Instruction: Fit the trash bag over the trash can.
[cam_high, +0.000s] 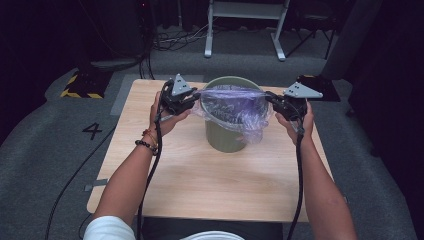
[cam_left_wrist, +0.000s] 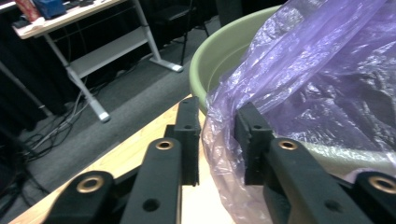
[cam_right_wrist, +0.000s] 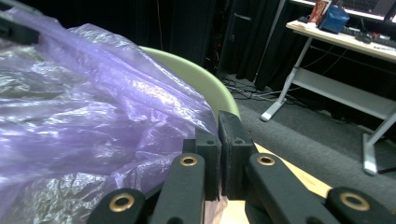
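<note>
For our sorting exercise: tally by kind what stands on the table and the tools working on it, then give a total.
Bin: 1
Bag: 1
Grippers, left gripper and right gripper: 2
Total: 4

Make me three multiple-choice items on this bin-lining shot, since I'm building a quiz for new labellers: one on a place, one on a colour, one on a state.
1. Where does the bin stand?
A. On the wooden table, between the two grippers
B. On the grey floor
C. On the white desk behind

2. What colour is the plastic bag?
A. Black
B. See-through purple
C. Yellow

3. How do the right gripper's jaws stand?
A. Wide open, clear of the bag
B. Closed together at the bag's edge
C. Inside the bin, holding nothing

Answers:
1 A: the high view shows the green bin on the table top, with the left gripper at one side and the right gripper at the other.
2 B: the film is purple and the bin rim shows through it.
3 B: the right gripper view shows the jaws nearly touching where the film ends.
</note>
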